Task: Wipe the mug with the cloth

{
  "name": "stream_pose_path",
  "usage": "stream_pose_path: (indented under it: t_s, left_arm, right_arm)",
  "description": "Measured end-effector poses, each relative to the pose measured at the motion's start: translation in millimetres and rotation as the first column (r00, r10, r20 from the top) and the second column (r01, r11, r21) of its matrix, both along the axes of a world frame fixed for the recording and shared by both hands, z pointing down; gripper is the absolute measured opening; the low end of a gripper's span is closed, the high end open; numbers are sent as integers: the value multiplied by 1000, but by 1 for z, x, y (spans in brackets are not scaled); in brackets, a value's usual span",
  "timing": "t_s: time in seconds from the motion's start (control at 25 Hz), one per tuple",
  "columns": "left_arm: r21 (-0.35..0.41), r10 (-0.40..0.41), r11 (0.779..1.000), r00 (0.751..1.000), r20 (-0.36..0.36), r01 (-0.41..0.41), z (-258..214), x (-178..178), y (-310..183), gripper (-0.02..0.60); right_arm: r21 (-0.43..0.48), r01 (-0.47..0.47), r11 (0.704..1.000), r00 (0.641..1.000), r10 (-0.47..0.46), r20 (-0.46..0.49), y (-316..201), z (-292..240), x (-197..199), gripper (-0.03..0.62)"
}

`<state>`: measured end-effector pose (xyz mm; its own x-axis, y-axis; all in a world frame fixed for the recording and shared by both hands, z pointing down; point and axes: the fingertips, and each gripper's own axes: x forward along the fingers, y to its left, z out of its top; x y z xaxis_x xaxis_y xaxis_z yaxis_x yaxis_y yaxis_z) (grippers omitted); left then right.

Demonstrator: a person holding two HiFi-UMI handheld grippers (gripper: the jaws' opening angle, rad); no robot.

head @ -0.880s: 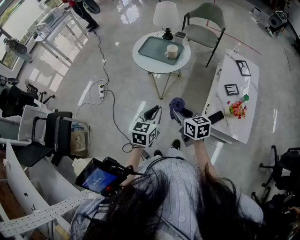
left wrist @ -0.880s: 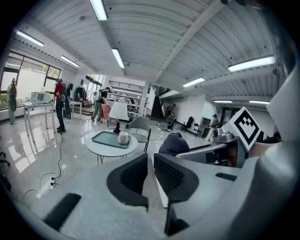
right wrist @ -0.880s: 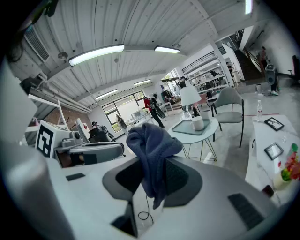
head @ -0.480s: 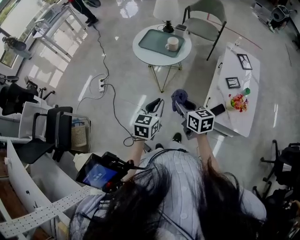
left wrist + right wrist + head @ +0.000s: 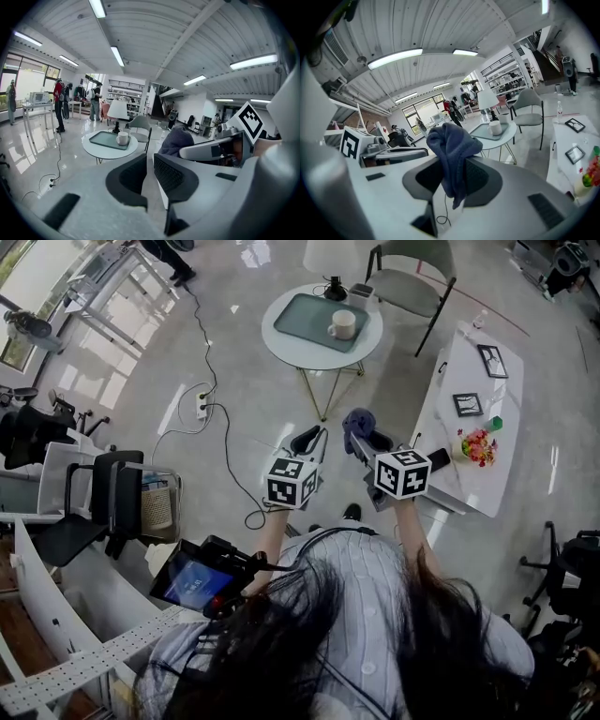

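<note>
A cream mug (image 5: 342, 324) stands on a grey-green tray (image 5: 314, 322) on a round white table (image 5: 281, 343), well ahead of both grippers. The left gripper view shows the same mug (image 5: 123, 138) far beyond the jaws. My right gripper (image 5: 361, 444) is shut on a dark blue cloth (image 5: 355, 425). That cloth (image 5: 452, 140) drapes over and between the jaws of the right gripper (image 5: 452, 171). My left gripper (image 5: 307, 442) is held beside it at about the same height. The left gripper (image 5: 147, 171) has its jaws close together with nothing between them.
A white lamp (image 5: 331, 259) and a grey chair (image 5: 412, 268) stand behind the round table. A long white table (image 5: 487, 390) with picture frames and flowers (image 5: 475, 448) is at the right. A power cable (image 5: 211, 395) trails across the floor; black chairs (image 5: 103, 507) stand at the left.
Both grippers have come a little closer to the round table and sit slightly higher in view. The cloth stays in the right gripper.
</note>
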<state>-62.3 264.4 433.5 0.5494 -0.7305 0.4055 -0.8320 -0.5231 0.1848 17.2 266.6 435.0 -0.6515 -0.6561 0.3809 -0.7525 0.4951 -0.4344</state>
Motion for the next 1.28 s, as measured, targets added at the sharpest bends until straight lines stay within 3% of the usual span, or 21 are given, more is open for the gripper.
stream_pose_path:
  t_s: [0.52, 0.84, 1.28]
  left_arm:
    - [-13, -6, 1000, 1000, 22, 7, 15, 39, -36, 54]
    - [-33, 7, 999, 999, 44, -6, 18, 44, -57, 54]
    - [-56, 67, 996, 995, 69, -63, 32, 35, -140, 54]
  right_arm:
    - [-18, 49, 999, 999, -49, 9, -30, 15, 29, 117]
    - [-47, 48, 998, 998, -47, 31, -50, 21, 34, 117]
    - [-86, 14, 996, 1000, -12, 25, -129, 33, 25, 117]
